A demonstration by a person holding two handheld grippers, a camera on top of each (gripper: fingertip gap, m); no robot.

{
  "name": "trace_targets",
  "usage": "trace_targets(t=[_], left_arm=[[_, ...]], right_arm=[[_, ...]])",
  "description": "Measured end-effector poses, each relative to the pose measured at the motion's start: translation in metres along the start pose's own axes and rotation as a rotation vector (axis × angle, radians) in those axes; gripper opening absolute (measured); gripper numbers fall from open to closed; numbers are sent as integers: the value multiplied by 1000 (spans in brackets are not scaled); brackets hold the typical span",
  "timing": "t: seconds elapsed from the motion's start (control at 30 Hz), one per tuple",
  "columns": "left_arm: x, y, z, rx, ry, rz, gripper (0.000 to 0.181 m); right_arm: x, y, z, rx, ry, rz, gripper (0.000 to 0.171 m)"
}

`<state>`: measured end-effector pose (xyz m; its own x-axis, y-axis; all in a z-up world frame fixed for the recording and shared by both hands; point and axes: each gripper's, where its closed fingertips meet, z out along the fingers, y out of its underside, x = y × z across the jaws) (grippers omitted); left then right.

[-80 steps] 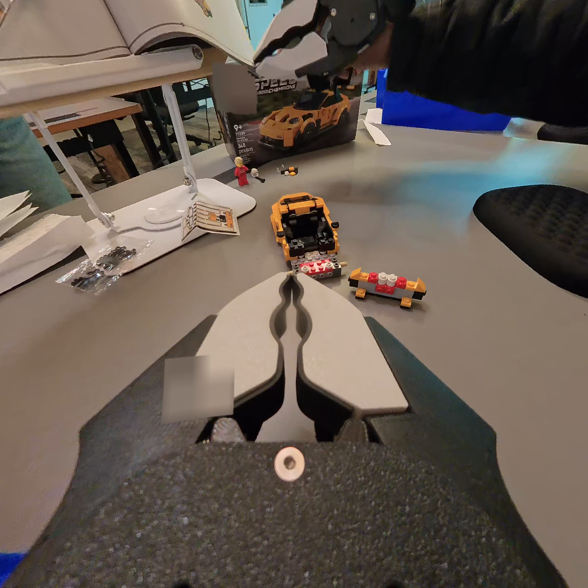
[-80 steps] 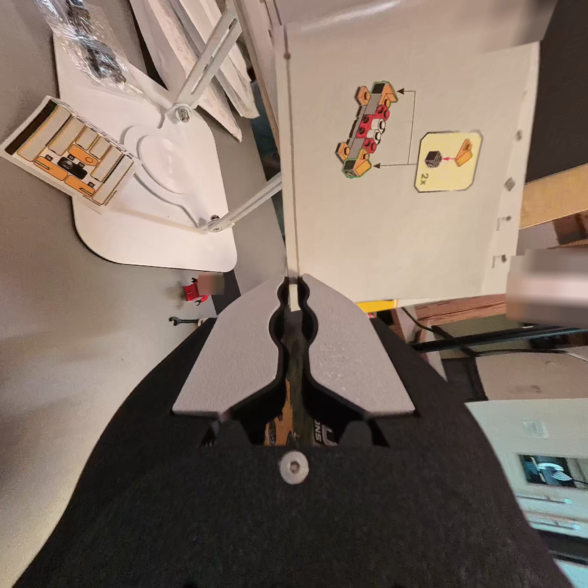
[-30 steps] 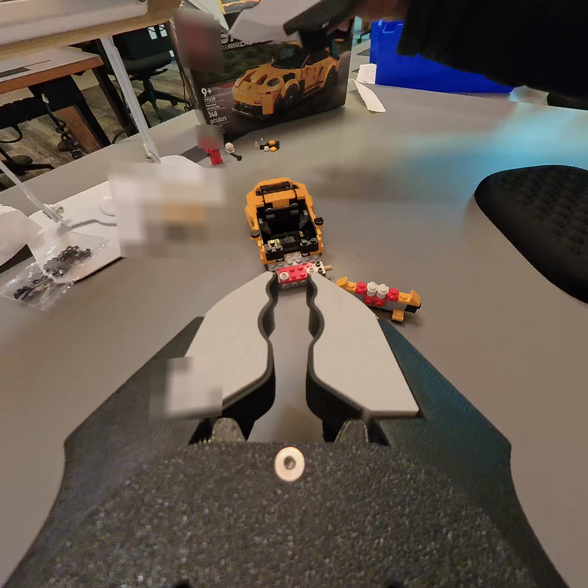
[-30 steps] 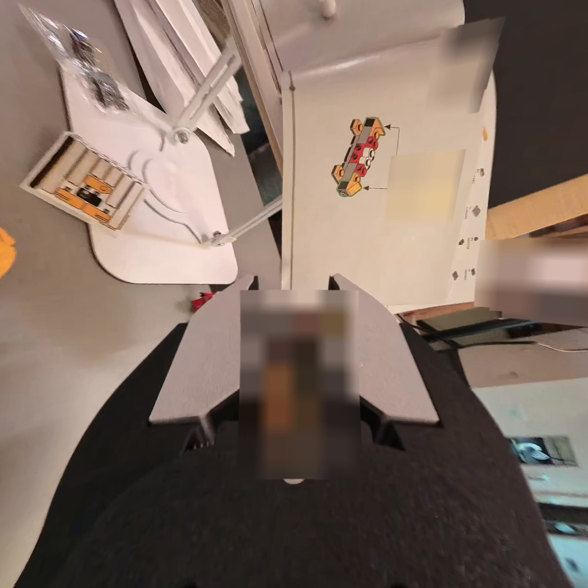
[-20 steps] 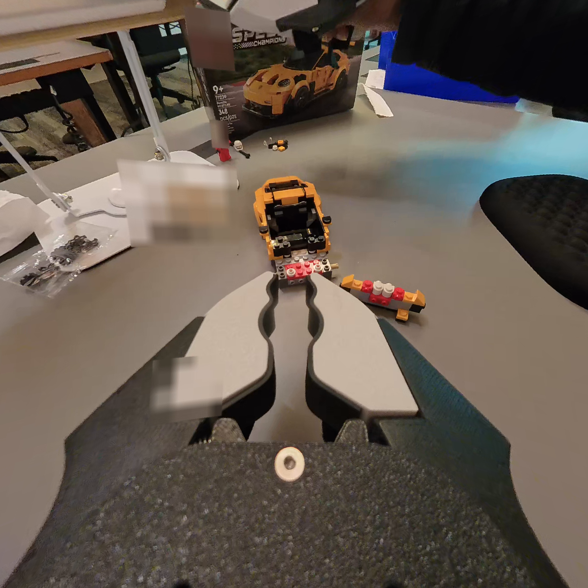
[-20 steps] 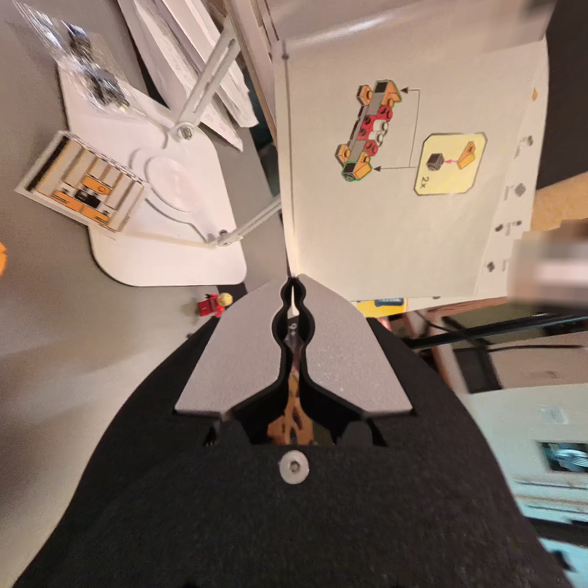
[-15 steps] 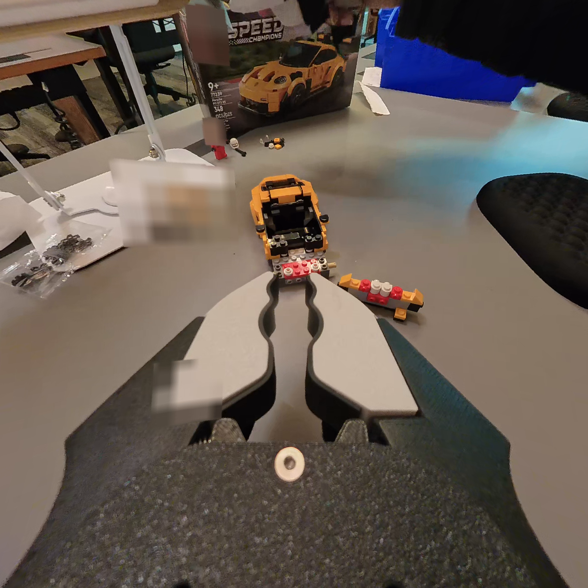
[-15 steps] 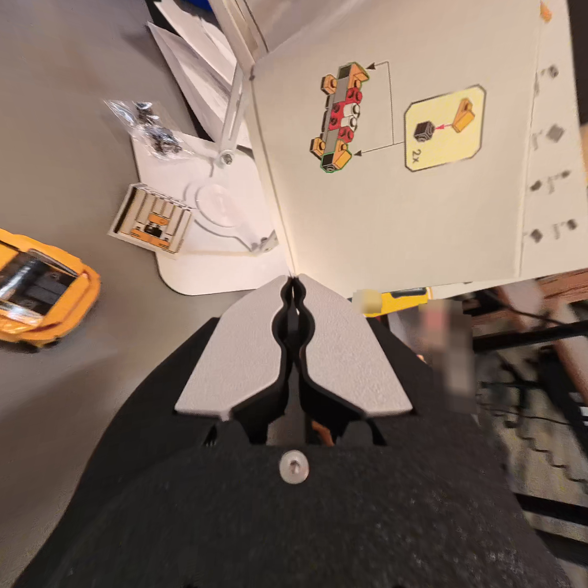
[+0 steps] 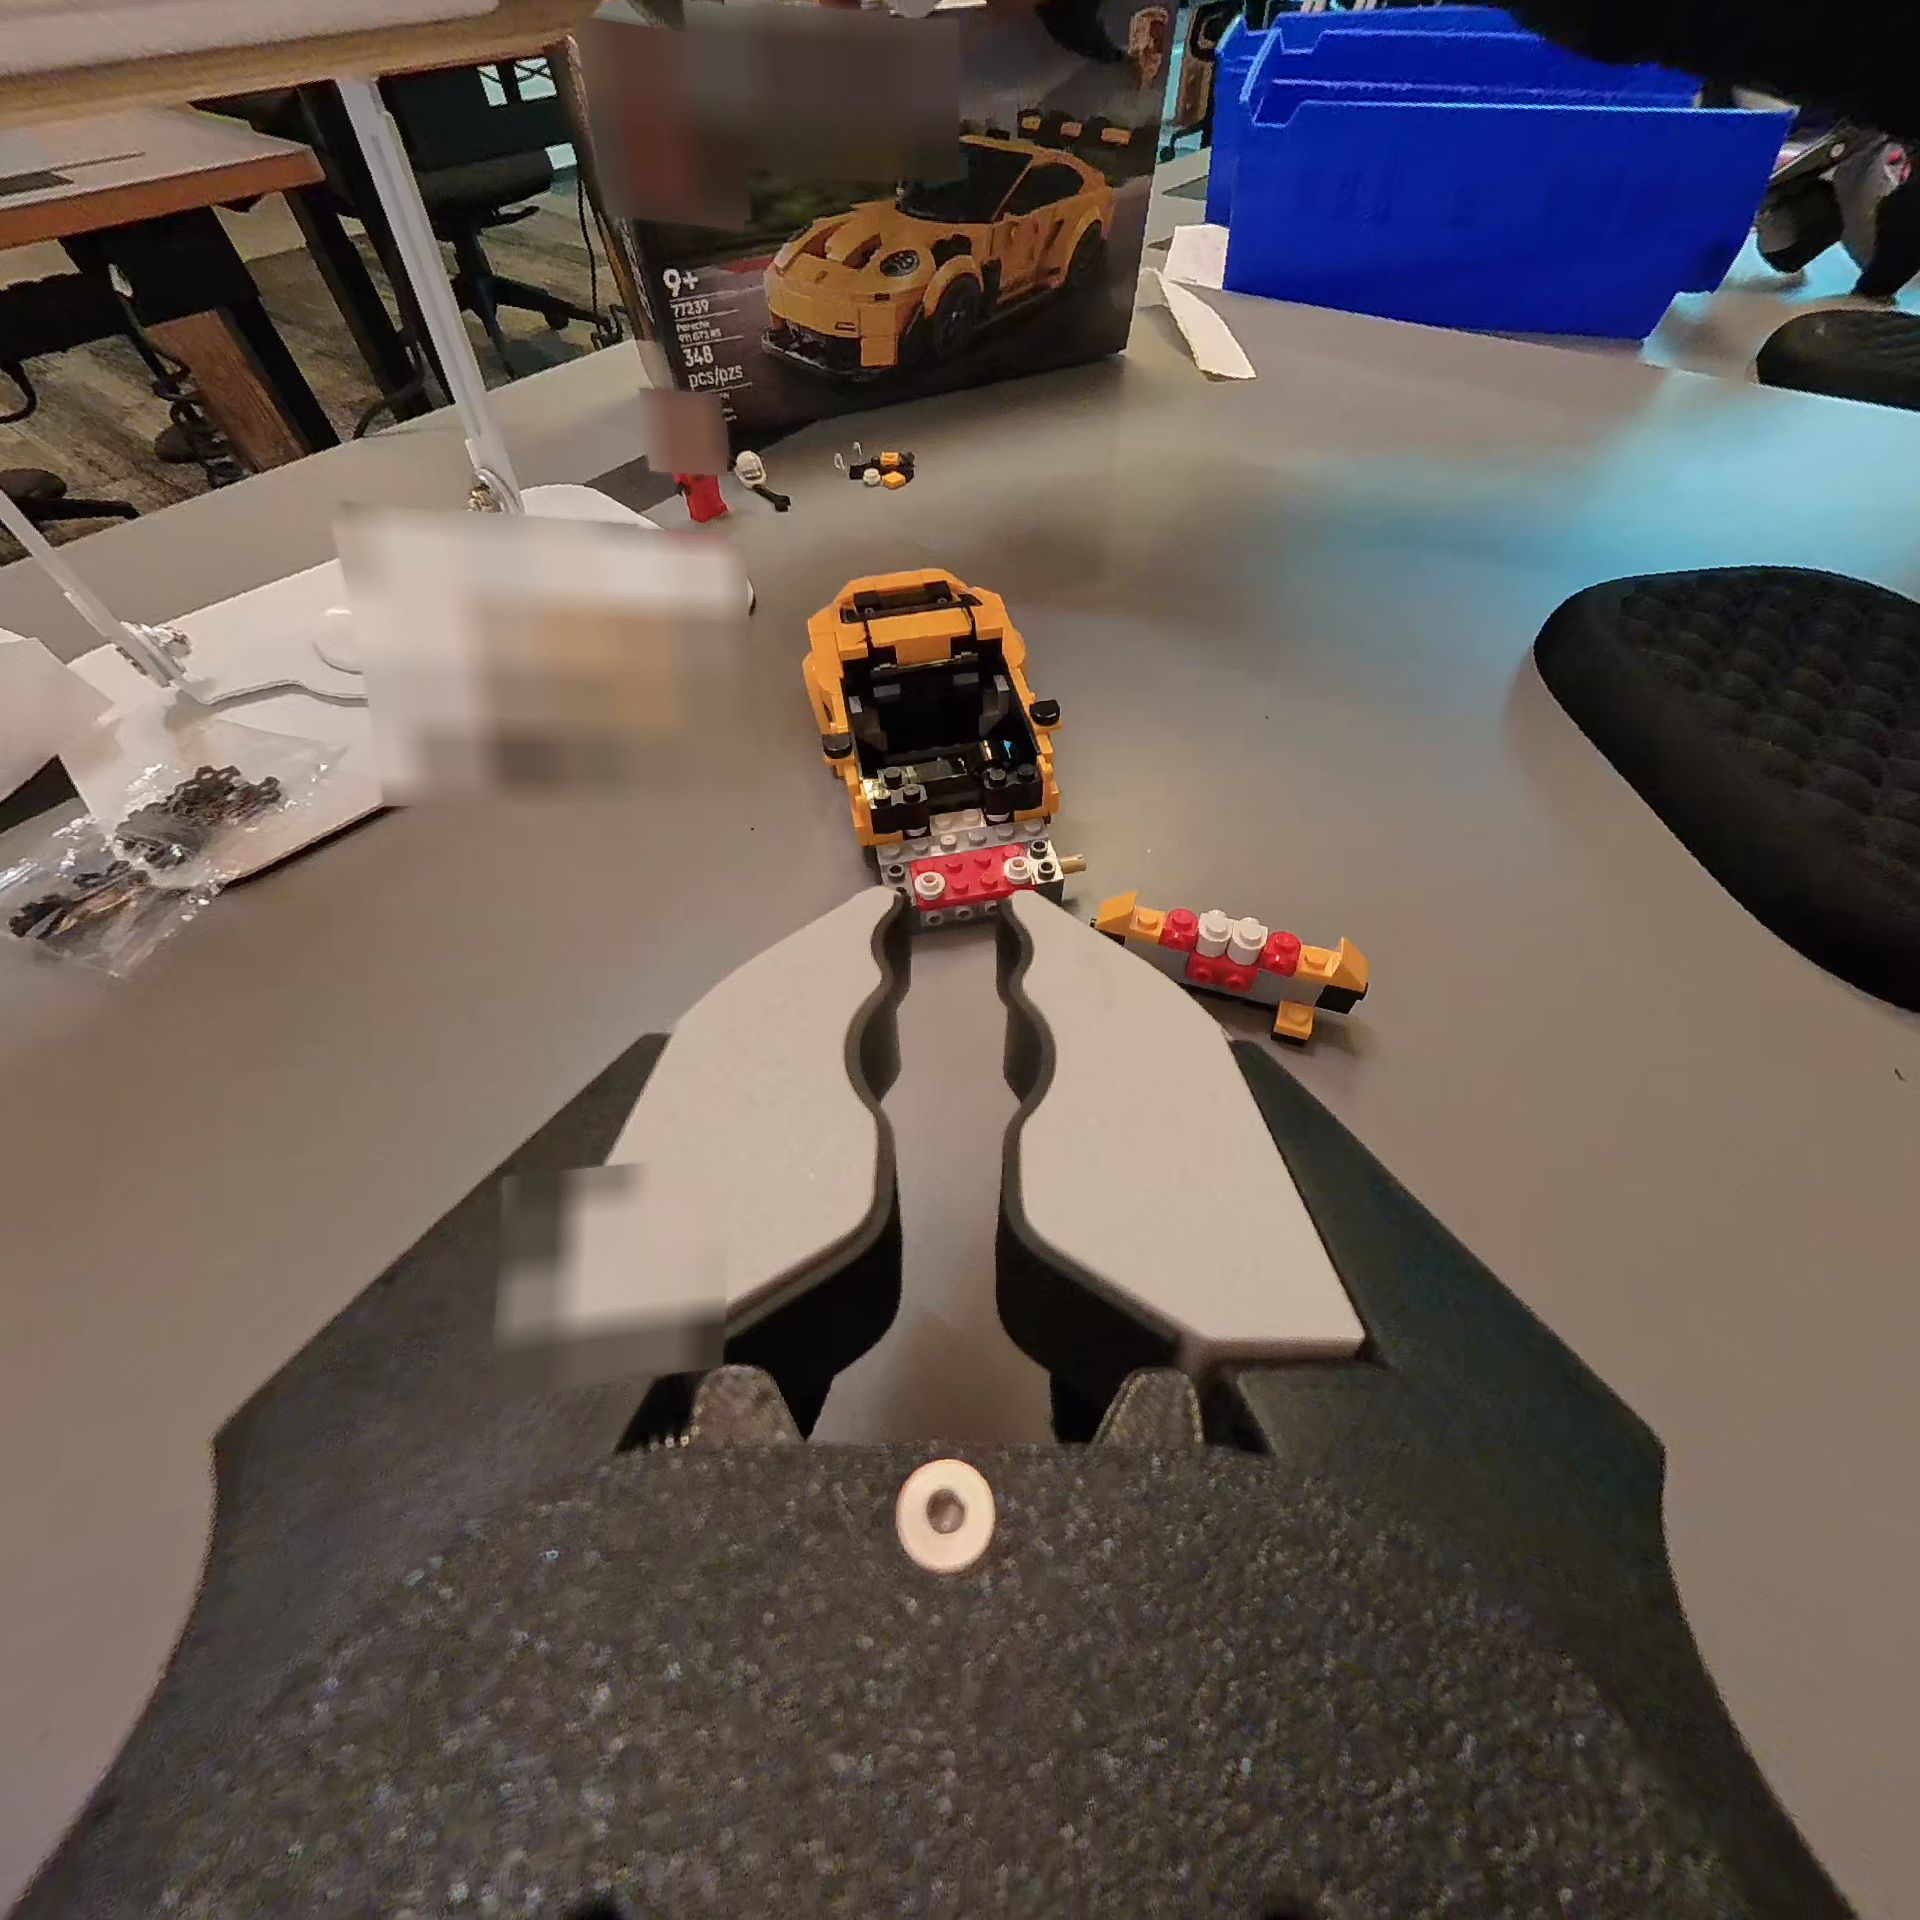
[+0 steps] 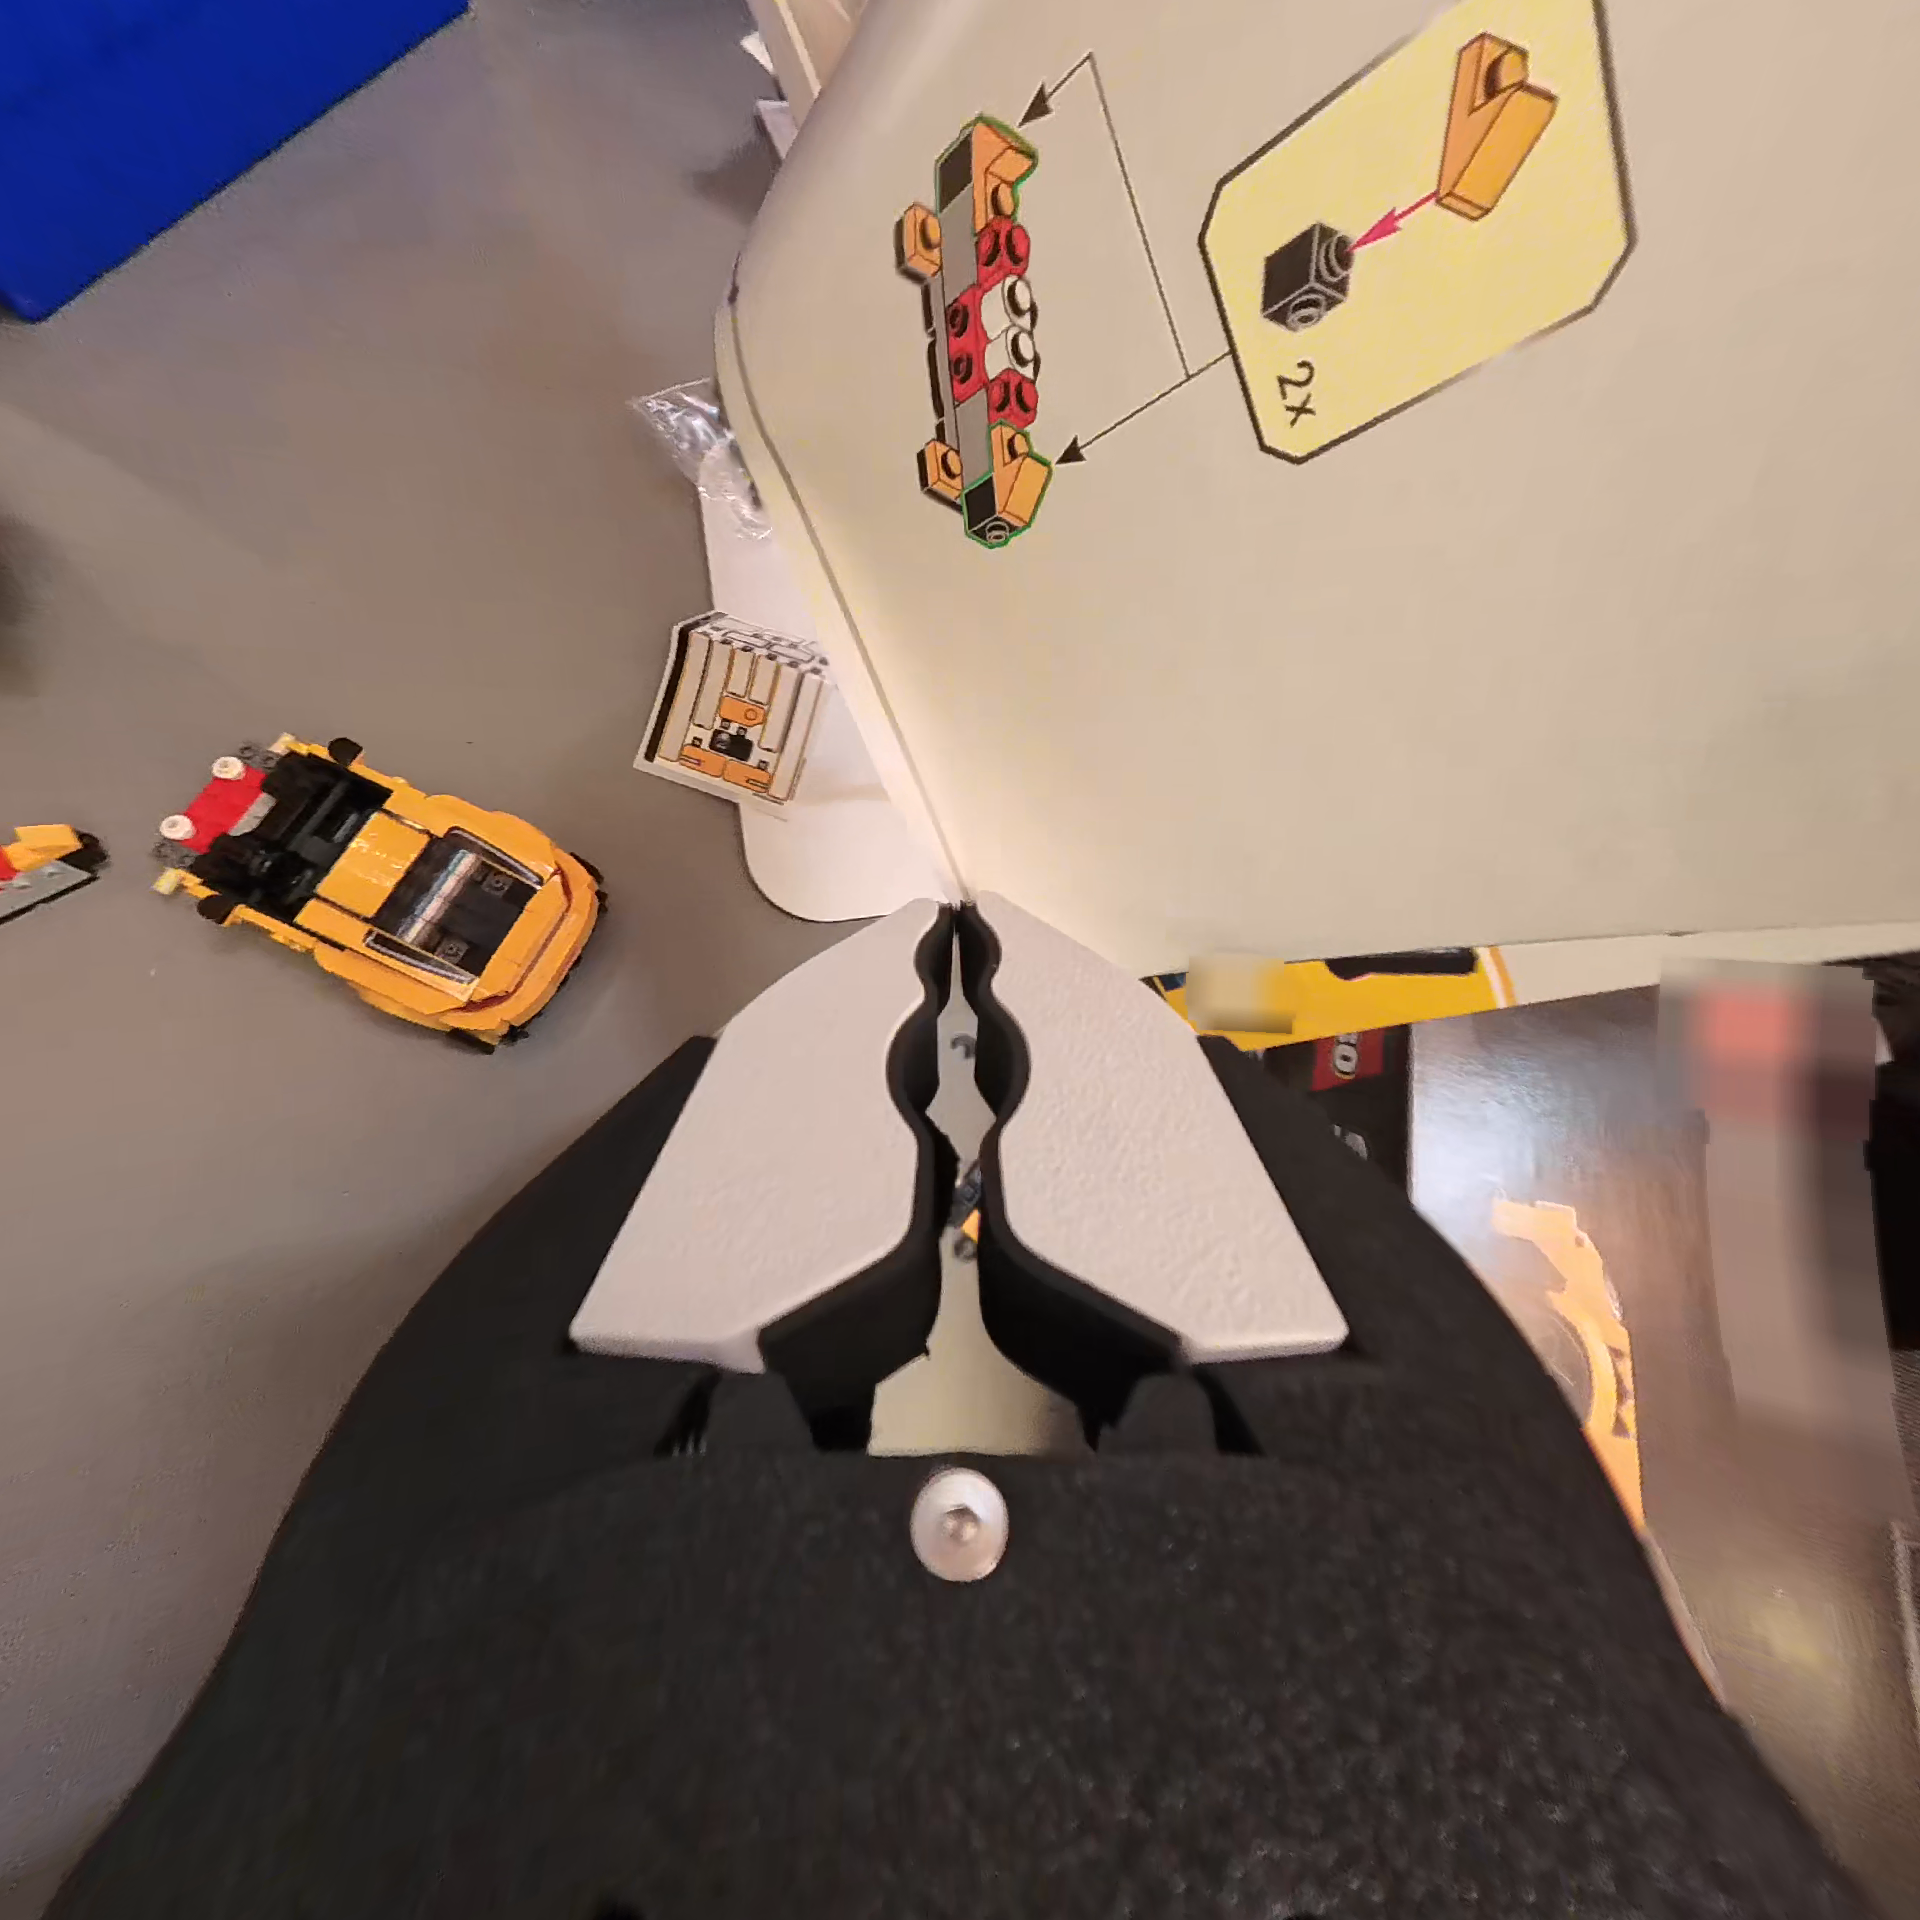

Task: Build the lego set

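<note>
Even indoor lighting. A cyan cast tints the grey matte surface (image 9: 1403, 540) far right. Wide-angle bending warps edges. The white paper instruction page (image 10: 1351, 675) appears slightly motion-blurred; shadows soft.

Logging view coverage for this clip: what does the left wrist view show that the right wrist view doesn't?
Left only: the set box, a bag of black parts, loose pieces, the open left gripper.
Right only: the instruction page, pinched at its edge by the right gripper.
Both: the yellow car, the small sub-assembly, the blue bin.
</note>
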<state>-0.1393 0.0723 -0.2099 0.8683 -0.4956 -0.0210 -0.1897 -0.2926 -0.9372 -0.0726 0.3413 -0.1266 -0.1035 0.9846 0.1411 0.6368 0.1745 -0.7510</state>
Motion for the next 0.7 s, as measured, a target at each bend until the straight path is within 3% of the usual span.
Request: trace_targets(t=[0.7], left_arm=[[9,-6,-10,44,68,2,15]], right_arm=[[-5,1,1,-148,-157,53,0]])
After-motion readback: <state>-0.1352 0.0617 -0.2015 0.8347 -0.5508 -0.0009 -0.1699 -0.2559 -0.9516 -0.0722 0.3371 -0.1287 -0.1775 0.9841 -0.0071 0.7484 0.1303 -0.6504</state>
